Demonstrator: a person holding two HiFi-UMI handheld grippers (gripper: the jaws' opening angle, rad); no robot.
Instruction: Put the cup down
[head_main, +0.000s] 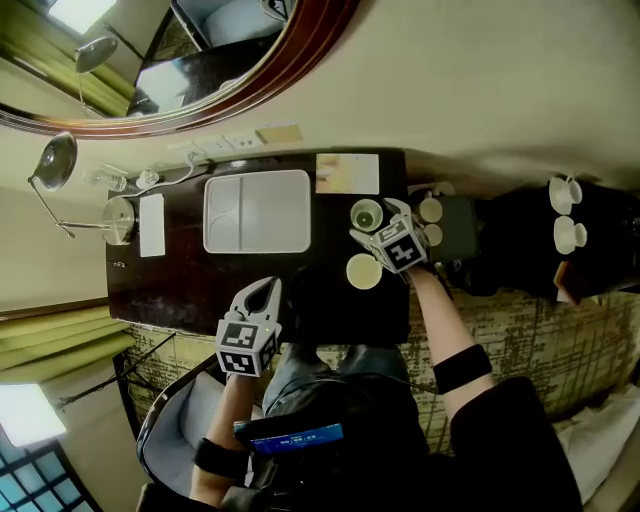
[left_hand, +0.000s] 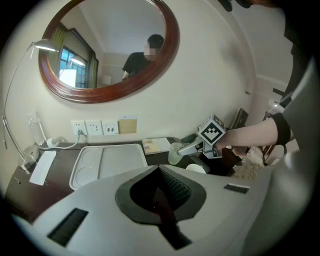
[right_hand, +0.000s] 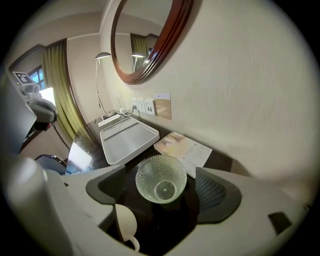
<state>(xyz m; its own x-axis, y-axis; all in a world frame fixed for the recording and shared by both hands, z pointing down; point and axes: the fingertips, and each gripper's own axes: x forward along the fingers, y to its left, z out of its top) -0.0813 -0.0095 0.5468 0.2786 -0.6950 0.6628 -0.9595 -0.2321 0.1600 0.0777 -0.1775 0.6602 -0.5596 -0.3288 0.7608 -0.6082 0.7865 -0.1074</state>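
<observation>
Right gripper (right_hand: 160, 170): jaws apart, pads at 9 and 3 o'clock of a dimpled glass cup (right_hand: 161, 179). The cup stands upright on the dark desk (right_hand: 165, 225), a clear gap to the 3 o'clock pad. White handled cup (right_hand: 125, 224) at 7 o'clock, beside the other jaw. Leaflet (right_hand: 184, 149) at 1 o'clock, near. White tray (right_hand: 129, 140) at 11 o'clock, wall sockets (right_hand: 142, 106) beyond it. Wood-framed mirror (right_hand: 165, 45) at 12 o'clock.

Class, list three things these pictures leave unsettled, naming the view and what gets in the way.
1. Whether the glass cup rests on the desk: the right gripper view looks down into it, so its base is hidden.
2. The print on the leaflet: too small in every view.
3. Most of the white cup, right gripper view: the right gripper covers it with its own body.
</observation>
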